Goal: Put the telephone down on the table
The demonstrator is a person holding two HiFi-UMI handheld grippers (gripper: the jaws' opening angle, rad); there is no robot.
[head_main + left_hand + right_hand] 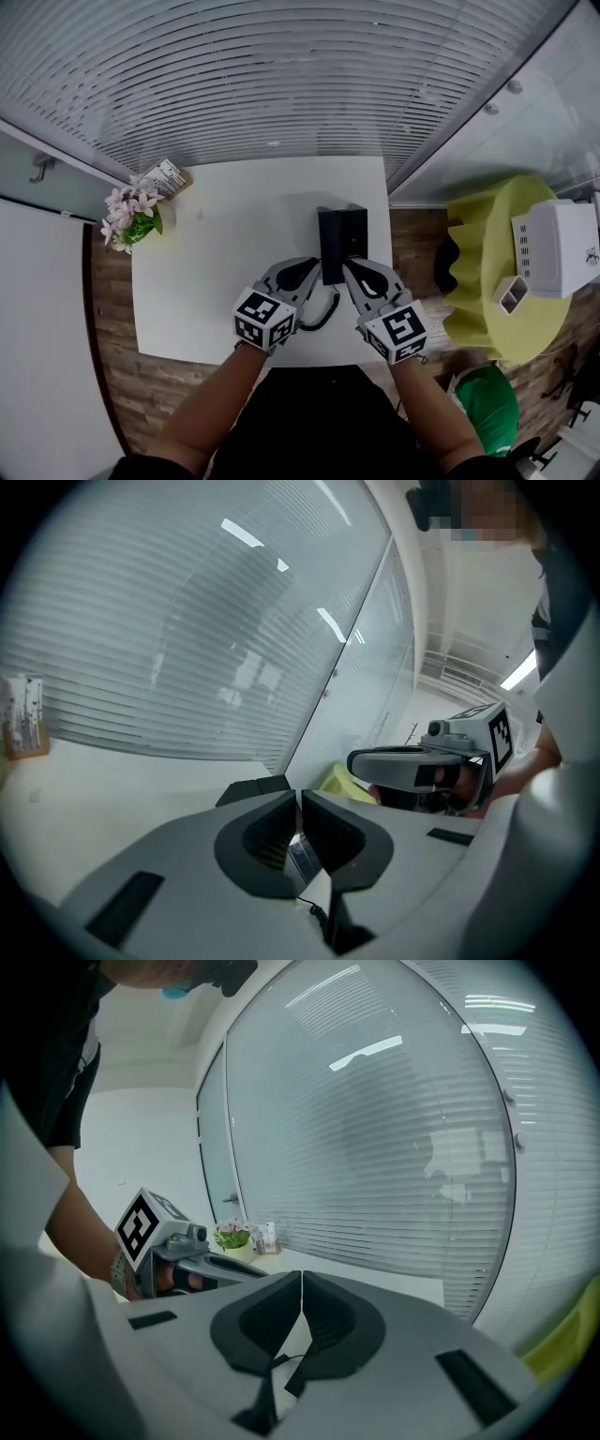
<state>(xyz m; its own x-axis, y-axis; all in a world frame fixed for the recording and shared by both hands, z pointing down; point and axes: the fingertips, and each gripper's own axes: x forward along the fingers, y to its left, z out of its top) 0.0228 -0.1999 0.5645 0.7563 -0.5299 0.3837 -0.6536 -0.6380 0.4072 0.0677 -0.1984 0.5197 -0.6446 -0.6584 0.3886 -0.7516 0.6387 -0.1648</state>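
Left gripper [300,803] jaws pressed together, gripping nothing. Right gripper [301,1283] same, tips meeting, empty. Black boxy telephone [340,244] rests on smooth white table [216,281] just beyond both tips. Thin curly cord [324,319] lies between the grippers.

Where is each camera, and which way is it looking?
Head view: on the person's head, looking down at table, telephone, left gripper, right gripper, forearms.
Left gripper view: rides the left gripper, looks along shut jaws toward blinds; right gripper shows.
Right gripper view: rides the right gripper, faces flowers; left gripper shows.
Shared: both gripper views see the blinds.
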